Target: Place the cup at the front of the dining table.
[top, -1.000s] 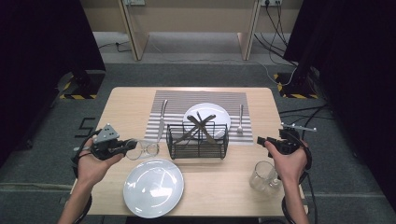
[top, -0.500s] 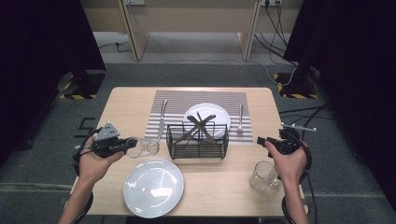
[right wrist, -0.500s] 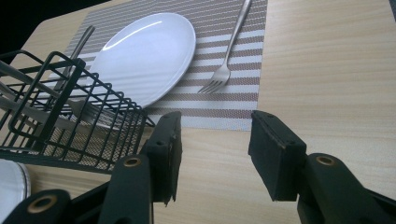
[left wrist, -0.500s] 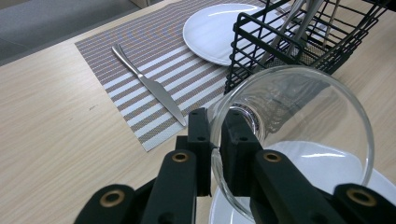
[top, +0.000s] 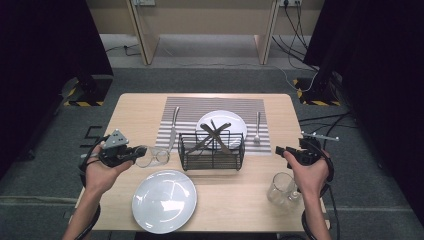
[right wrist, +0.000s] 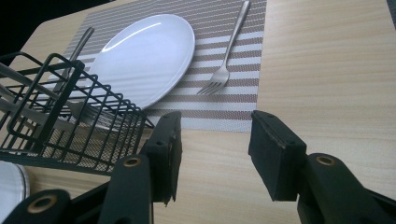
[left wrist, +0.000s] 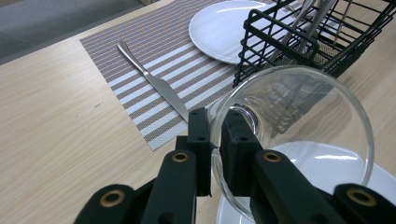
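Note:
A clear drinking glass (top: pixel 151 156) is held on its side just above the table's left part, its open mouth toward my left gripper (top: pixel 136 153). In the left gripper view that gripper (left wrist: pixel 215 140) is shut on the glass (left wrist: pixel 303 126), one jaw inside the rim and one outside. My right gripper (top: pixel 279 150) hovers at the table's right side, pointing toward the black wire basket (top: pixel 211 161). In the right gripper view its jaws stand open (right wrist: pixel 215 135) over bare wood with nothing between them.
The basket holds several pieces of cutlery. Behind it a striped placemat (top: pixel 190 107) carries a white plate (top: pixel 231 120), a knife (top: pixel 173 127) and a fork (top: pixel 257 128). A second white plate (top: pixel 164 201) lies at the front, and another glass (top: pixel 282 189) stands by the right hand.

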`<move>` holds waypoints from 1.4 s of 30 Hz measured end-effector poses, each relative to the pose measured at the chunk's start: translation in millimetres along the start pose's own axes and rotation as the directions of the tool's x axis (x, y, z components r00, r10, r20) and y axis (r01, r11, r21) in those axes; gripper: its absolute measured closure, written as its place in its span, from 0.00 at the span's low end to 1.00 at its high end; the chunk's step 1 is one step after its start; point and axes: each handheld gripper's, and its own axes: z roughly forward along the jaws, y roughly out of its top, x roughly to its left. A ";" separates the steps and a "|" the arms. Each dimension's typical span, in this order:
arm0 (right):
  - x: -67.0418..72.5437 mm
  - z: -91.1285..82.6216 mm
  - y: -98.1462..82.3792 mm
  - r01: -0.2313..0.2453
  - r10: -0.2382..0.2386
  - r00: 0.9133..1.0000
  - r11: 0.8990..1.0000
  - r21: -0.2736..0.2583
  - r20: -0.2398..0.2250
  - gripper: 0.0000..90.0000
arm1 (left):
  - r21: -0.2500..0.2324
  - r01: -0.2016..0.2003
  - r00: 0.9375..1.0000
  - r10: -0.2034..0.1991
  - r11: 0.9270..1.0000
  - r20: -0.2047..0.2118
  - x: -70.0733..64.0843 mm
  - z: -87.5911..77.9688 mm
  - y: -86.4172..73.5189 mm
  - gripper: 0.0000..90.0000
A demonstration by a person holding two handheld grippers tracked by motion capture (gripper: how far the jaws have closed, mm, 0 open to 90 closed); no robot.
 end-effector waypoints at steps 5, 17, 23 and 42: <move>-0.3 -0.1 0.0 0.002 -0.002 1.000 1.000 -0.001 0.001 0.60 | 0.000 0.002 1.000 -0.002 1.000 -0.006 1.3 0.6 0.0 0.92; 0.1 0.2 -0.3 -0.001 0.001 1.000 1.000 0.001 0.001 0.60 | 0.002 0.010 1.000 -0.010 1.000 -0.010 3.4 3.9 0.2 0.92; 0.2 0.3 -0.2 -0.002 0.002 1.000 1.000 0.001 0.000 0.60 | 0.001 0.011 1.000 -0.011 1.000 -0.011 4.0 5.5 1.2 0.92; -0.5 0.8 -0.5 0.001 -0.001 1.000 1.000 0.003 0.000 0.60 | 0.003 0.019 1.000 -0.019 1.000 -0.024 7.6 10.5 1.4 0.92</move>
